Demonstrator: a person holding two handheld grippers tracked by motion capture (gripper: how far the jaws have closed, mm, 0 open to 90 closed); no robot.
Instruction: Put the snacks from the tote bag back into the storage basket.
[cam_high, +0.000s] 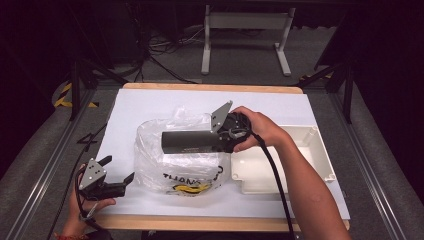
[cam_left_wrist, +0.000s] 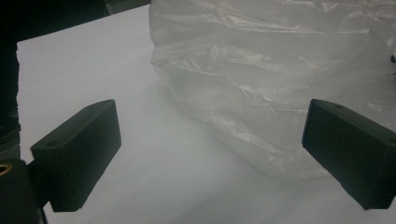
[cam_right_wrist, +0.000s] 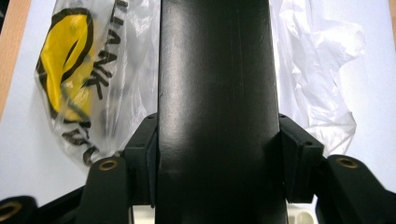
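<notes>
Clamping the right gripper (cam_right_wrist: 217, 154) on a black box (cam_high: 192, 142), long and rigid, held level above the crinkled plastic bag (cam_high: 172, 165). Probably light but smooth; best gripped across its narrow sides. Left gripper (cam_high: 119, 170) spread wide, gripping nothing, beside the bag.

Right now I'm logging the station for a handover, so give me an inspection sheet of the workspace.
Surface: white sheet over a wood-edged table.
Job's things: dark tube held level above a clear plastic bag with yellow and black print; white tray to the right of the bag.
Clutter: nothing seen.
Grippers: right gripper has its jaws clamped on the tube's sides; left gripper rests at the sheet's near left corner, jaws open, aimed at the bag but apart from it.
Cables: black cable trails along the right forearm.
Surroundings: dark floor, loose wires and a white table frame beyond.
</notes>
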